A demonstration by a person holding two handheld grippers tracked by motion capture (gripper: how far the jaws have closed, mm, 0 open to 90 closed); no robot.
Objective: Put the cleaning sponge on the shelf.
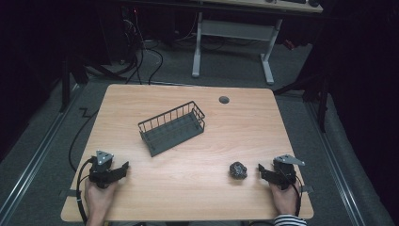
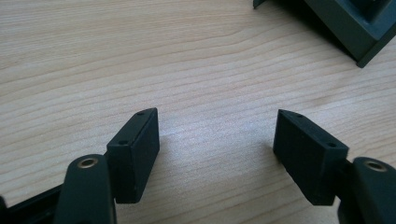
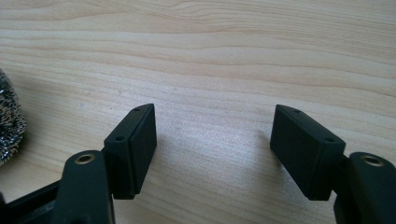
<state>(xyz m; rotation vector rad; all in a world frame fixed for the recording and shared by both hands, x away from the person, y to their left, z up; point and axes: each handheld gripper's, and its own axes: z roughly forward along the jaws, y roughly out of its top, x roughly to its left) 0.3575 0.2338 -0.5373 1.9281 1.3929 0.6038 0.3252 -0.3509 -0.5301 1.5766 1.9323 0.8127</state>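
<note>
A dark wire basket stands at an angle in the middle of the wooden table; one corner of the basket shows at the top right of the left gripper view. A grey steel-wool ball lies near the front right, and its edge shows at the left of the right gripper view. My left gripper rests at the front left, open, with bare wood between its jaws. My right gripper rests at the front right, open and empty, just right of the ball.
A round cable hole sits near the table's far edge. Cables trail from both grippers over the front edge. Beyond the table stand a white desk frame and floor cables.
</note>
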